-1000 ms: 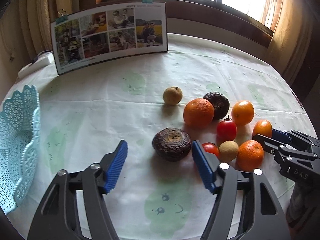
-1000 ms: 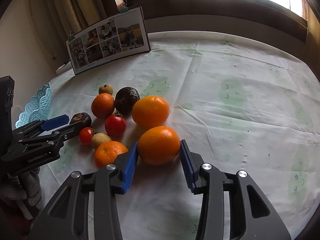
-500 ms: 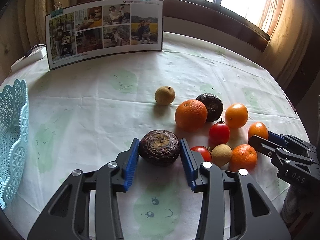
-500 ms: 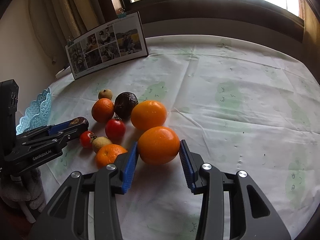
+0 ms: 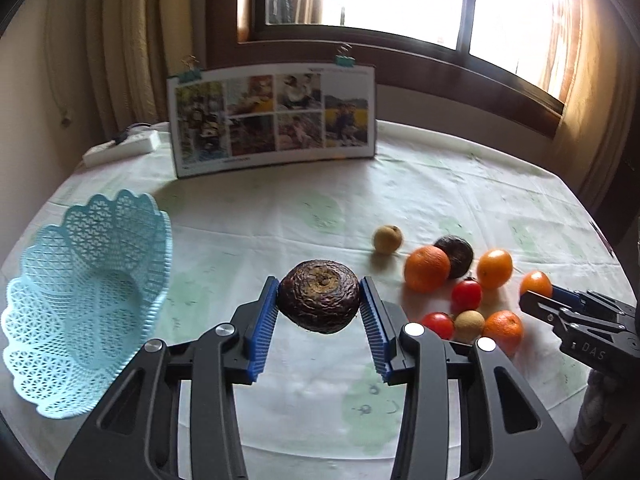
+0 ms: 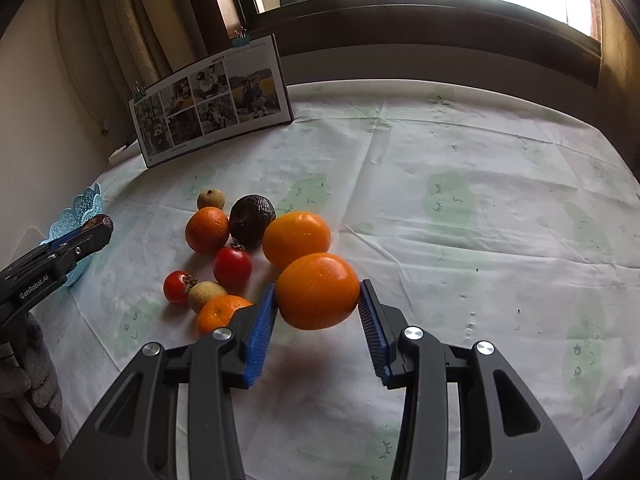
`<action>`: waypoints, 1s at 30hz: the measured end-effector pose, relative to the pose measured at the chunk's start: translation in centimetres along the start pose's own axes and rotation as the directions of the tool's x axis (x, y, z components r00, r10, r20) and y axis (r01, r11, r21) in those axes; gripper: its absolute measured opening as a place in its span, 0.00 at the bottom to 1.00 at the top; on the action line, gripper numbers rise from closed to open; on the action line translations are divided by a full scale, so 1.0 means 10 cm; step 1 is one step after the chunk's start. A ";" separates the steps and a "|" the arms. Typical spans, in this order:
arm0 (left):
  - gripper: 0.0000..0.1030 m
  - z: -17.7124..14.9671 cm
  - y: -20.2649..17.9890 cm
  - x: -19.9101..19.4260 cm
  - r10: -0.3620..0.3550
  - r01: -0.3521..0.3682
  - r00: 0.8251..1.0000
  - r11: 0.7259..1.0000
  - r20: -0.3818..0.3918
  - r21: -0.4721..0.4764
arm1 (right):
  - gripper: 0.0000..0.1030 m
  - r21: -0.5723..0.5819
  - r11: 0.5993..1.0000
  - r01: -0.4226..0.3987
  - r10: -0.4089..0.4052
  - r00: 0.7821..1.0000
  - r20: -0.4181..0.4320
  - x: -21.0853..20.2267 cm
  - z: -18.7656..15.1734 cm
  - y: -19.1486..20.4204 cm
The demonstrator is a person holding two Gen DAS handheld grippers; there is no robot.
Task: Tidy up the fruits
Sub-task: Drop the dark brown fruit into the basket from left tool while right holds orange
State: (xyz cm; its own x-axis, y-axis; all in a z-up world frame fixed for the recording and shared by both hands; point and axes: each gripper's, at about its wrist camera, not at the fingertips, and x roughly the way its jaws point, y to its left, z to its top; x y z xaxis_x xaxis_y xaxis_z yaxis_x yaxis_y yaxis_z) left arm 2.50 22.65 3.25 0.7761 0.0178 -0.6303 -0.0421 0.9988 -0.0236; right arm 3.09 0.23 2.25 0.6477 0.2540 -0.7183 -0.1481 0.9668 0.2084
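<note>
Left gripper (image 5: 319, 305): I had it clamped on the dark wrinkled fruit (image 5: 319, 296), both blue pads pressed to its sides, and the fruit was off the cloth.
Right gripper (image 6: 318, 307): I had it closed on an orange (image 6: 318, 290), pads against both sides; a shadow lay on the cloth under it, so it looked lifted.
Basket (image 5: 86, 300): light blue lattice, tipped on its side with the opening toward the fruit pile; it lay left of the pile, well apart, and nothing was in it that I could see.
Fruit pile: my landmark, on the cloth (image 6: 460, 240) right of the left gripper.
Second orange (image 6: 296, 238): at the pile's right edge, just behind the held orange.
Avocado (image 6: 252, 220): dark, touching the second orange on its left.
Third orange (image 6: 207, 229): touching the avocado's left side.
Small brown fruit (image 6: 211, 199): at the far side of the pile, just behind the third orange.
Tomatoes: one (image 6: 232, 267) in the middle of the pile, one (image 6: 177, 287) at its near left edge.
Tan fruit (image 6: 207, 290): touching the near left tomato.
Mandarin (image 6: 220, 313): at the near edge, just beside the right gripper's left pad.
Photo board (image 5: 272, 120): upright beyond the pile, held by clips.
Power strip (image 5: 122, 148): white, beside the board's left end.
Gloved hand (image 6: 30, 364): grey, on the left gripper's handle.
</note>
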 end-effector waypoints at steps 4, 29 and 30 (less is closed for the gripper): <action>0.41 0.02 0.17 -0.07 0.037 -0.036 0.999 0.999 0.020 -0.033 | 0.41 0.003 1.000 -0.003 0.003 1.000 0.002 -0.02 0.01 0.03; 0.45 -0.20 1.26 -0.36 0.293 -0.278 0.954 0.943 0.058 -0.183 | 0.41 -0.110 0.989 -0.095 0.098 0.995 0.016 -0.10 0.11 0.93; 0.56 -0.21 1.29 -0.37 0.300 -0.284 0.952 0.940 0.061 -0.187 | 0.41 -0.118 0.988 -0.102 0.104 0.994 0.015 -0.09 0.12 0.99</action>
State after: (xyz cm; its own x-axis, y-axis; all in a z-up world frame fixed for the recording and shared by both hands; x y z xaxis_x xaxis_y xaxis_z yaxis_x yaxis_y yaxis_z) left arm -2.24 35.38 3.71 0.7645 0.3194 -0.5599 -0.3780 0.9257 0.0120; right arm 1.94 9.51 5.81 0.6398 0.3530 -0.6827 -0.3000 0.9325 0.2009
